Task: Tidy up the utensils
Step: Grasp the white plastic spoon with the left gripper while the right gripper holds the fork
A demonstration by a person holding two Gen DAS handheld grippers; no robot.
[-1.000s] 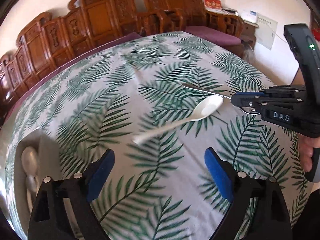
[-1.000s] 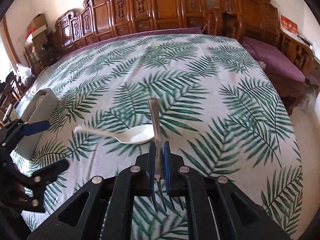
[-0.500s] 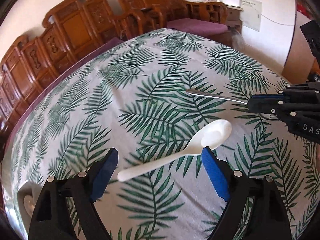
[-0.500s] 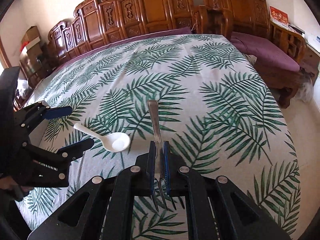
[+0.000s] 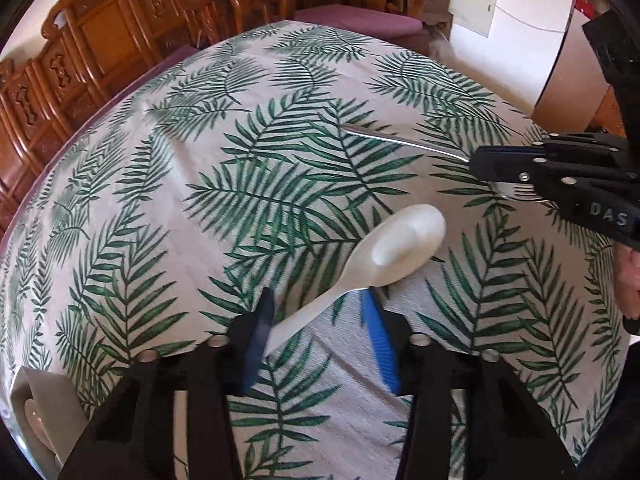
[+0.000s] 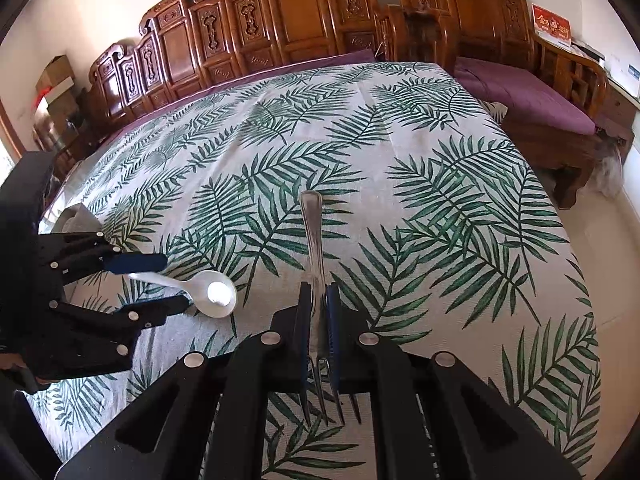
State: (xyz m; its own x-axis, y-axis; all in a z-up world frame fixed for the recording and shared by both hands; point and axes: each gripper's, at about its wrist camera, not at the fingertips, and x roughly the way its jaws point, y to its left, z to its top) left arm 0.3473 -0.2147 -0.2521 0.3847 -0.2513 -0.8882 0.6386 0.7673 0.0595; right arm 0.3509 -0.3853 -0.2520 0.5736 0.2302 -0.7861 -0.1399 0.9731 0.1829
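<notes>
White plastic spoon (image 5: 384, 264): lies on the palm-leaf tablecloth (image 5: 168, 184) of the desk, handle running between the blue pads of the left tongs (image 5: 320, 324), bowl just ahead of the tips; the jaws stand apart around the handle, contact not clear. Steel fork (image 6: 316, 264): clamped in the right tongs (image 6: 318, 320), jaws together on its neck, handle pointing forward, tines back toward the camera. Right tongs body reads "DAS" in the left wrist view. Grey organizer tray (image 5: 44, 412): low and left of the left tongs, a pale utensil inside. Surroundings: carved wooden chairs (image 6: 280, 28) beyond the desk; purple cushion (image 6: 532, 100) far right of the right tongs; red card (image 6: 552, 26), writing unreadable.
</notes>
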